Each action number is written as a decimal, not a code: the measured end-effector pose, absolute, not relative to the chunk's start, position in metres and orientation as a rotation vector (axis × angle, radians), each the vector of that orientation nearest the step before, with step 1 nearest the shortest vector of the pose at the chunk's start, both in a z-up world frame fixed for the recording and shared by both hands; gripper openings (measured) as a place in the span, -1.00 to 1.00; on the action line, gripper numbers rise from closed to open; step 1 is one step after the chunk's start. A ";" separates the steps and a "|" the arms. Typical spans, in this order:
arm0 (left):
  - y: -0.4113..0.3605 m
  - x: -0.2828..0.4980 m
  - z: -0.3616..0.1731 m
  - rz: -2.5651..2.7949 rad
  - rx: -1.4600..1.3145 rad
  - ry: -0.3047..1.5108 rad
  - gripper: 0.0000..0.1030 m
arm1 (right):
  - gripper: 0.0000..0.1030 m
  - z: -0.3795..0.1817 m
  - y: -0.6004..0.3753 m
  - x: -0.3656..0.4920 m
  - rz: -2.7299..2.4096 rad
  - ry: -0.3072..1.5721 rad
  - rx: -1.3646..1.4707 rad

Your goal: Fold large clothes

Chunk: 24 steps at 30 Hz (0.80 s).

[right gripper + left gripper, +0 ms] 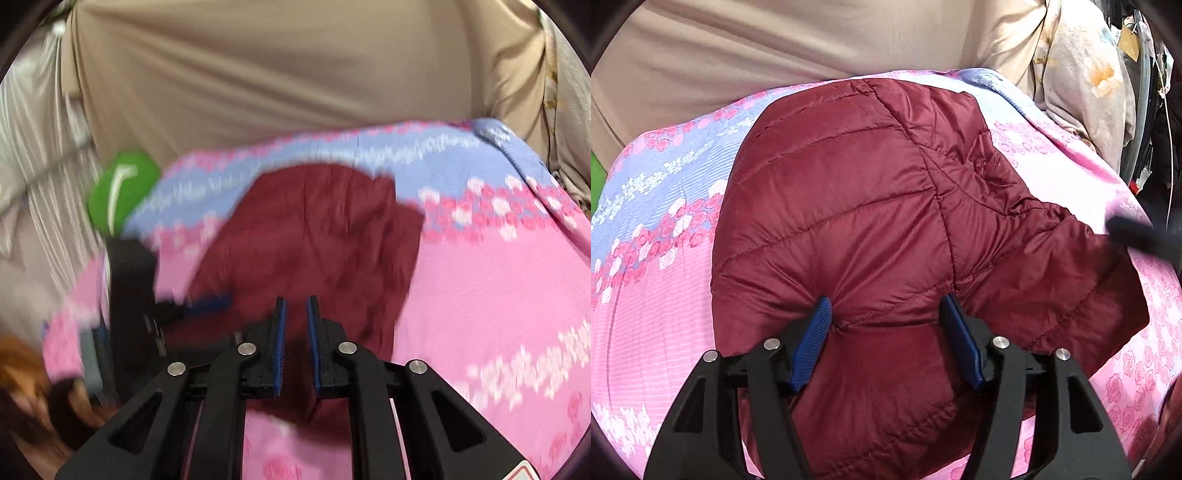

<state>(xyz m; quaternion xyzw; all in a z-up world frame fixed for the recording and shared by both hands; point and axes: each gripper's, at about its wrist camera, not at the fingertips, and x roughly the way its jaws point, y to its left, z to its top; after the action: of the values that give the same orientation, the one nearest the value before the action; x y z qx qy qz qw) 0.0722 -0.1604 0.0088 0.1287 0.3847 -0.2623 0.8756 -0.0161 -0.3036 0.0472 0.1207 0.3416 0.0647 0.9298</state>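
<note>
Centrally, a quilted maroon jacket (849, 206) is seen spread on a pink and lilac floral bedspread (653, 317), with one sleeve (1060, 266) laid out toward the right edge of the left wrist view; the left gripper (886, 314) is held with its blue-padded fingers (812, 339) spread wide and pressed against a puffed panel near the jacket's close edge, nothing being clamped between them; a beige cloth backdrop (798, 40) is seen behind the bed, and a pale floral fabric (1086, 85) is bunched at the upper right. Blur is heavy in the right wrist view; the right gripper (296, 306) is shown over the jacket (317, 236) with only a narrow gap between its pads (279, 354); whether any fabric is pinched cannot be told; a green object (122, 192) is seen at the bed's left edge.
</note>
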 end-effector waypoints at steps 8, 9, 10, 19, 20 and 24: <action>-0.166 0.067 0.006 -0.559 0.305 0.791 0.20 | -1.00 -0.046 -0.329 -0.015 0.016 0.857 0.397; -0.165 0.065 0.006 -0.557 0.311 0.782 0.20 | -1.00 -0.045 -0.327 -0.016 0.012 0.856 0.383; -0.163 0.064 0.007 -0.563 0.304 0.781 0.20 | -1.00 -0.044 -0.326 -0.016 0.006 0.860 0.369; -0.118 0.108 0.092 -0.563 0.126 0.677 0.30 | -0.80 0.063 -0.347 -0.007 0.074 0.663 0.399; -0.118 0.119 0.097 -0.549 0.118 0.674 0.30 | -0.80 0.076 -0.346 0.004 0.076 0.637 0.388; -0.143 0.172 0.094 -0.487 0.093 0.708 0.43 | -0.83 0.088 -0.351 0.078 0.054 0.625 0.391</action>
<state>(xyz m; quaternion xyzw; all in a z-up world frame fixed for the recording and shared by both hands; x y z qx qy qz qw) 0.1718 -0.1429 0.0943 0.0451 0.3432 -0.2358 0.9081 0.0782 -0.3508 0.0885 0.1910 0.3056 0.0265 0.9324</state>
